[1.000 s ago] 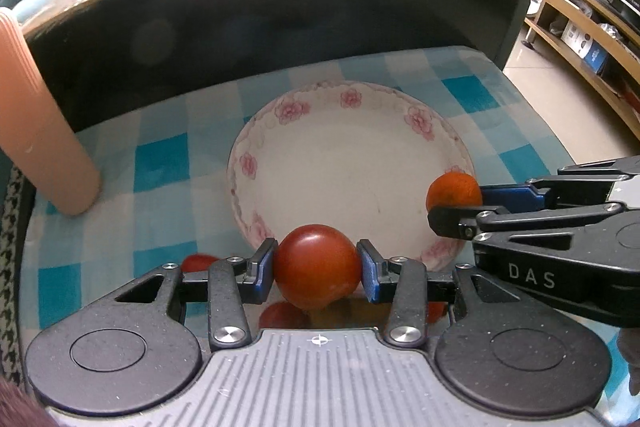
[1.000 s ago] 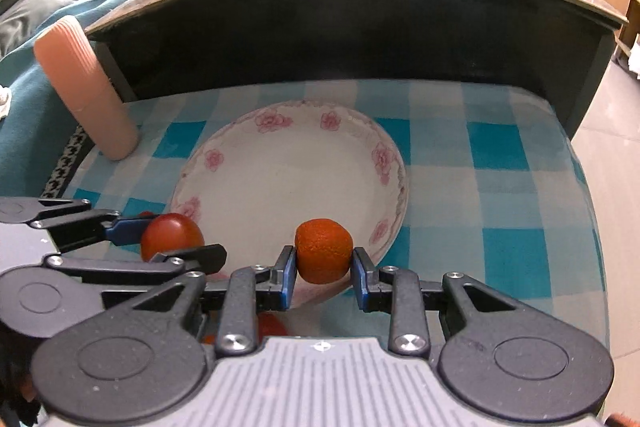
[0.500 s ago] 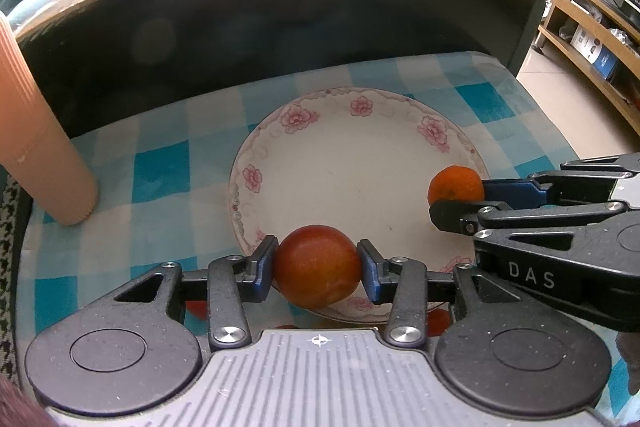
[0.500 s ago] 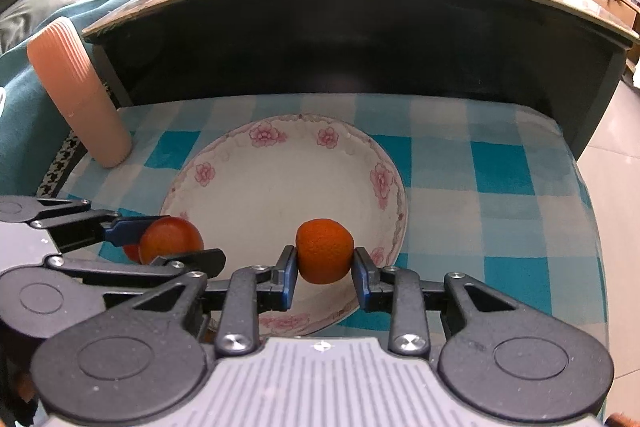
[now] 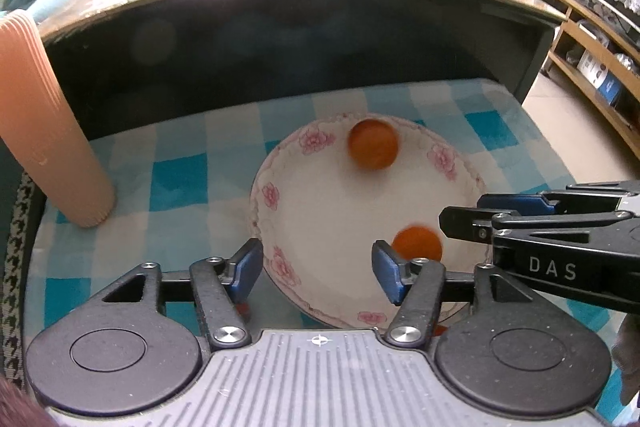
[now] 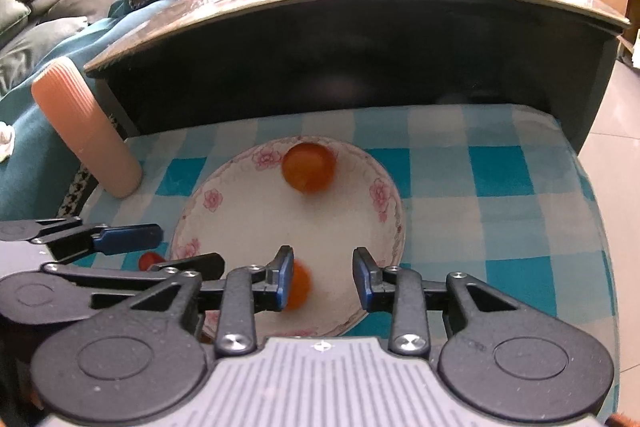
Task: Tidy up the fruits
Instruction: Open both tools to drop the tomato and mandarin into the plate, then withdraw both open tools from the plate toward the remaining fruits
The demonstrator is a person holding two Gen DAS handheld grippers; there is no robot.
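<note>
From the left wrist view, the left gripper stood with its jaws spread wide and nothing between them, poised over the near left rim of the floral plate, which lay on a blue-checked cloth. Two fruits sat in the plate: a larger reddish-orange fruit near the far rim and a smaller orange fruit near the right side, both blurred (probably rolling). The right gripper reached in from the right. A ribbed peach cylinder leaned at the far left of the cloth. From the right wrist view, the right gripper was likewise spread and empty, the smaller orange fruit lying just beside its left pad but not clamped, the larger fruit at the far rim of the plate. A small red fruit lay on the cloth left of the plate, near the left gripper. These fruits would likely be light, smooth and round, so prone to roll and slip; the red ones looked soft-skinned and could bruise. Each would be best taken across its widest middle with modest pressure.
</note>
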